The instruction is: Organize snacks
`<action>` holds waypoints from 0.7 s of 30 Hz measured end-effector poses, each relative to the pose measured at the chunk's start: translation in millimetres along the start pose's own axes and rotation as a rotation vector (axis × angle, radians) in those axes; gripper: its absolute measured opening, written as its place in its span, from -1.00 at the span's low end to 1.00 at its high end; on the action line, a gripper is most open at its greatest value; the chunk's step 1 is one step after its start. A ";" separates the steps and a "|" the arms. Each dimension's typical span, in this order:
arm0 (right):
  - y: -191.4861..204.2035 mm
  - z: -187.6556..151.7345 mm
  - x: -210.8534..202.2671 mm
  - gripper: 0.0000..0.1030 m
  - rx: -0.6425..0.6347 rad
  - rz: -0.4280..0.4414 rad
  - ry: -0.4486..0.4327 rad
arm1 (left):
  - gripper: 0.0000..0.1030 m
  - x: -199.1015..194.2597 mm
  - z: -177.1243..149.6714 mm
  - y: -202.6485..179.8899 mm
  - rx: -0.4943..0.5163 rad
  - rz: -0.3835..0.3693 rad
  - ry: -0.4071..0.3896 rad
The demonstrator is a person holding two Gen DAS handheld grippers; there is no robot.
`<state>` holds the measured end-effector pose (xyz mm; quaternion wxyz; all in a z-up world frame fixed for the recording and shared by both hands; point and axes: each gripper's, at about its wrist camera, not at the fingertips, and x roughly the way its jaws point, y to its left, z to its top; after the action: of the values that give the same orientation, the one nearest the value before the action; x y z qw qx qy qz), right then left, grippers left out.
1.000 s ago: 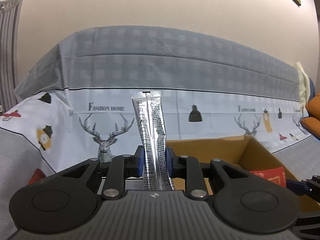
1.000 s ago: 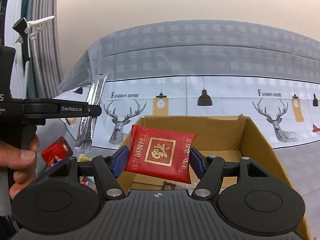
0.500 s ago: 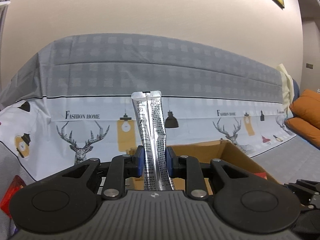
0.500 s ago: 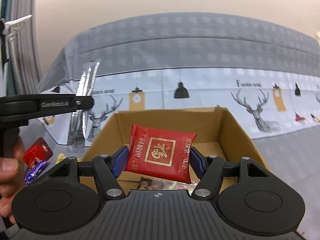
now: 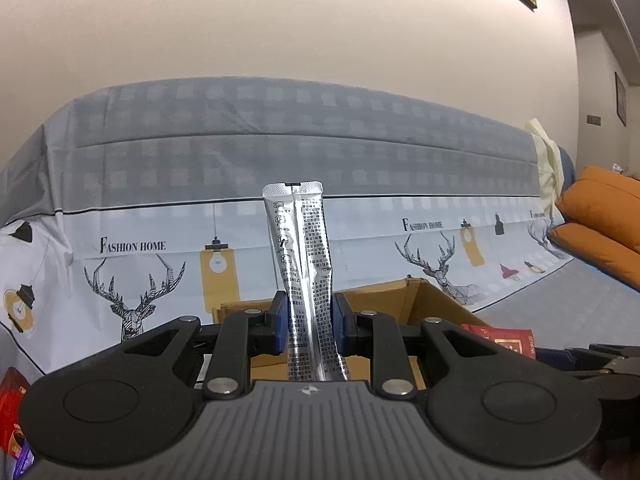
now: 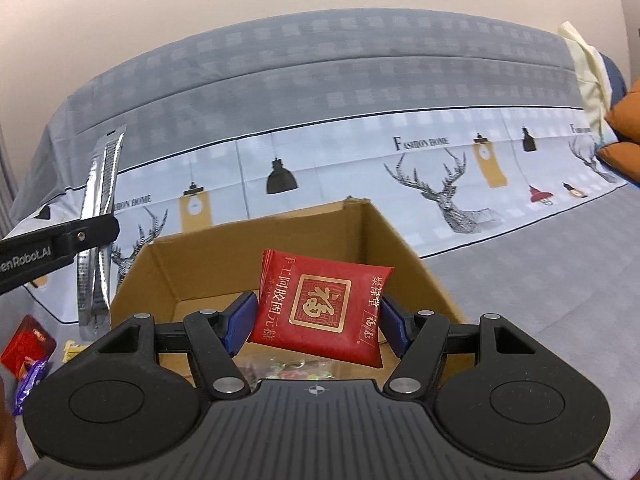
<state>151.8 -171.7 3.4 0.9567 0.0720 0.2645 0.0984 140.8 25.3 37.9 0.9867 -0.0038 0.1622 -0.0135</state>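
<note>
Left tongs (image 5: 308,330): clamped on a silver stick sachet (image 5: 302,264), blue pads pressing both of its long edges; seen too from the right wrist view as a black arm (image 6: 60,242) at the left edge.
Silver stick sachet: upright between the pads, sealed top end up, black print facing the camera; in the right wrist view (image 6: 98,232) hanging left of the box, lower end near the box's left wall, not inside it.
Right tongs (image 6: 318,320): clamped on a red snack pouch (image 6: 320,306), one blue pad against each short side.
Red snack pouch: tilted slightly, right end lower, gold square emblem and gold characters facing the camera; held above the open box, over its interior.
Cardboard box (image 6: 404,248): open-topped, brown, standing on the grey cloth-covered surface (image 6: 560,288); far wall and right wall in full sight; from the left wrist view only its rim (image 5: 384,292) showing behind the tongs.
Inside the box: clear-wrapped colourful sweets (image 6: 296,368) low by the near edge, details blurred.
Outside the box, left: a red packet (image 6: 28,344), a purple wrapper (image 6: 30,380) and a small yellow piece (image 6: 74,350) lying on the surface.
Backdrop: cloth printed with deer heads, lamps and "Fashion Home" lettering (image 6: 452,188); orange cushions (image 5: 604,216) at far right.
</note>
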 end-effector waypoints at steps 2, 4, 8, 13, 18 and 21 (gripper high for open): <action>-0.7 0.1 -1.0 0.33 0.003 -0.005 -0.004 | -0.52 -0.3 -0.3 -2.5 0.009 -0.005 -0.005; -1.1 0.5 -1.1 0.33 0.005 -0.009 -0.007 | -0.52 0.5 -0.7 -4.1 0.012 -0.010 -0.004; -0.9 0.7 0.7 0.33 0.010 -0.014 -0.007 | -0.52 0.7 -1.3 -6.1 0.020 -0.016 -0.005; 1.2 0.4 1.1 0.33 0.009 -0.017 -0.007 | -0.52 1.5 -1.8 -7.9 0.027 -0.021 -0.006; 0.9 0.2 1.9 0.33 0.011 -0.018 -0.010 | -0.52 1.7 -2.3 -6.9 0.026 -0.024 -0.005; 0.4 0.3 2.0 0.33 0.010 -0.018 -0.011 | -0.52 3.0 -2.2 -6.9 0.027 -0.027 -0.003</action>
<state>153.6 -170.8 2.6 0.9585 0.0749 0.2605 0.0881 142.8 18.3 35.0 0.9866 0.0072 0.1603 -0.0291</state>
